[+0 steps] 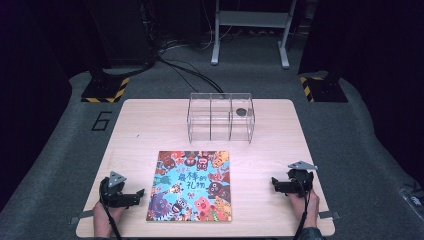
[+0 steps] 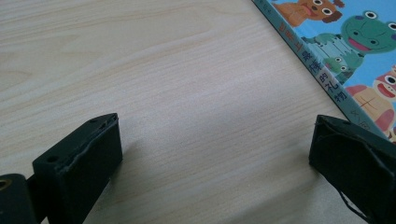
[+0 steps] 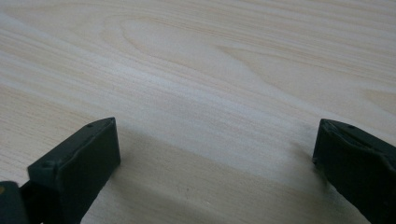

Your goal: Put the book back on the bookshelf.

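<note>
The left gripper (image 1: 134, 196), black and held in the person's left hand (image 1: 102, 220) at the near edge of the pale wooden table (image 1: 150, 120), has its jaws spread wide with only bare wood between them. Just off its right jaw lies the colourful cartoon-animal picture book (image 1: 191, 186), flat on the table with its cover up; in the left gripper view the book's (image 2: 345, 51) spine edge runs diagonally past that jaw's tip, close to it, though contact cannot be made out. The jaws point toward the book's near left side.

The right gripper (image 1: 276, 184), also black and held in the person's right hand (image 1: 306, 207), sits on the other side of the book, its jaws likewise standing wide and holding nothing. In the right gripper view bare table (image 3: 196, 70) grain lies between and ahead of the jaws. This gripper points at the book's right edge but stays clearly apart from it.

Farther off, beyond both pairs of jaws and past the book's far edge, stands a clear acrylic box with three compartments (image 1: 221, 117). A small dark round object (image 1: 241, 112) lies in its right-hand compartment.
</note>
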A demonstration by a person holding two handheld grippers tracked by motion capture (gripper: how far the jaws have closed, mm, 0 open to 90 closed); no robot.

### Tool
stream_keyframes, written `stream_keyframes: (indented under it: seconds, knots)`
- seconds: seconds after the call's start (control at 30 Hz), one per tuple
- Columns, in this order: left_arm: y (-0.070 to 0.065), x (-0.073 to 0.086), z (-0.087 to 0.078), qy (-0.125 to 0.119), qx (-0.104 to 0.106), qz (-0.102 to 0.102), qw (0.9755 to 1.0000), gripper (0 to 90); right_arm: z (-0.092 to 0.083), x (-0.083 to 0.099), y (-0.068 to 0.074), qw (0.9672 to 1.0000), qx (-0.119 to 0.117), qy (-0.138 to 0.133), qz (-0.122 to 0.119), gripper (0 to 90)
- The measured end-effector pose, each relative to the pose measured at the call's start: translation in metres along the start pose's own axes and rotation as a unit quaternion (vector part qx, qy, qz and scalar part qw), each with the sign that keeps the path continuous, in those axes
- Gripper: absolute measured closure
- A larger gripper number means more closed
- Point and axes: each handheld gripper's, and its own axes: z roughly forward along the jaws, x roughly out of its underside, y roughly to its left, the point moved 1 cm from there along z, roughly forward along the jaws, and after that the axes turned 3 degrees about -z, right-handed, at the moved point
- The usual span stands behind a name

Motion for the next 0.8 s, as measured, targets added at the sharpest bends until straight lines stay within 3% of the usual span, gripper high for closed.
stream_keyframes:
  seconds: [0.57,0.67,0.8]
  knots:
    - [0.0002,-0.0006,0.0003,0.001,-0.004,-0.003,1.0000,2.3,0.0000,0.0001,0.0004,1.0000,0.001,-0.002,0.002,0.3]
    - [-0.0001,0.0003,-0.0009,-0.001,-0.010,-0.018,0.9998,2.4,0.0001,0.0000,0.0008,1.0000,0.000,-0.003,0.005,0.3]
    - [-0.0009,-0.0012,-0.0056,-0.008,0.009,-0.035,0.9993,0.0,-0.0002,0.0002,0.0001,1.0000,0.000,-0.001,0.000,0.3]
